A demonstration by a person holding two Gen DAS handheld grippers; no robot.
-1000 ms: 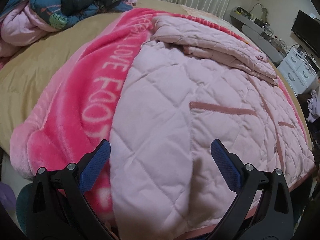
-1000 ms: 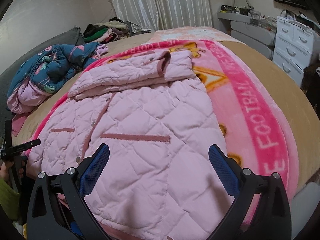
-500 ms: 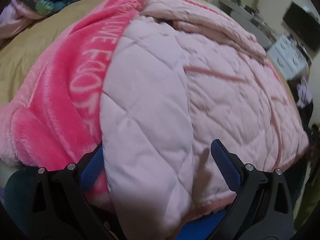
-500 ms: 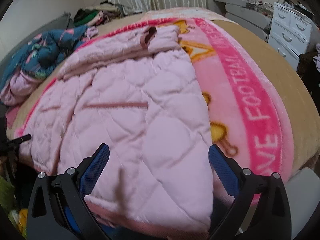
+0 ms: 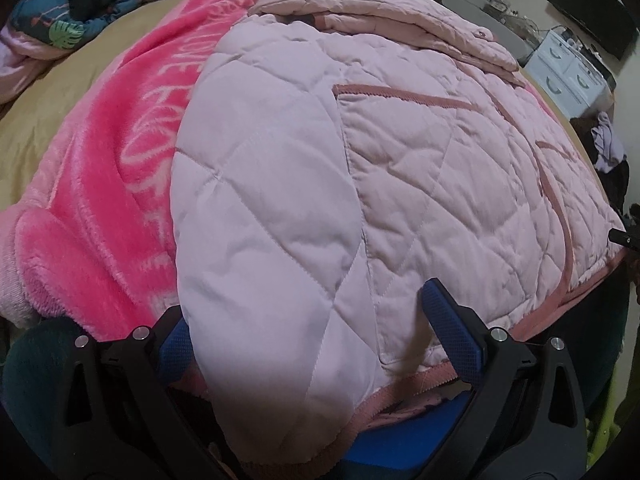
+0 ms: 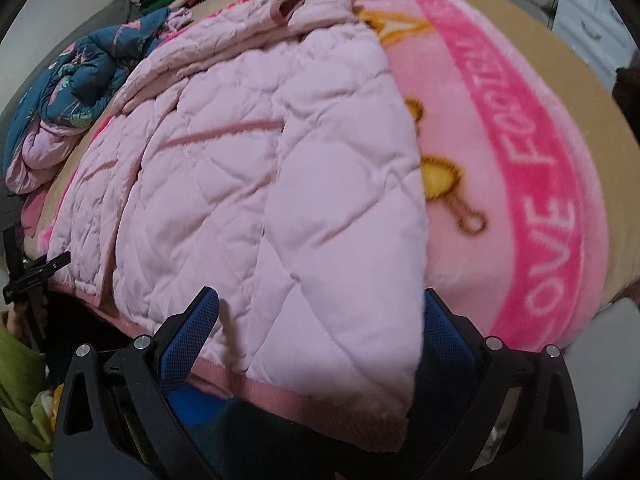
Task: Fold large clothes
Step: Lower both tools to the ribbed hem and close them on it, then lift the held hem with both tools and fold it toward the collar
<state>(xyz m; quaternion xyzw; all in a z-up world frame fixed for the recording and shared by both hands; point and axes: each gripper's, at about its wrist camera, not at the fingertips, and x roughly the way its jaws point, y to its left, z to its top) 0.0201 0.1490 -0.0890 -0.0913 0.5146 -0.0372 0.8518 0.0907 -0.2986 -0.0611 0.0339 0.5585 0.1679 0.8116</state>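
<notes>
Both my claws, left claw and right claw, gape wide astride the quilted jacket's hem. Risk: pinching only the top layer, or snagging the pink blanket underneath.

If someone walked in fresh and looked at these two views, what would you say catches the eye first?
The pale pink quilted jacket fills both views, spread flat on a bright pink blanket with white lettering that covers the bed. Both the left gripper and the right gripper are open, their blue-padded fingers straddling the jacket's near hem corners. A crumpled dark blue floral garment sits at the bed's far left.
</notes>
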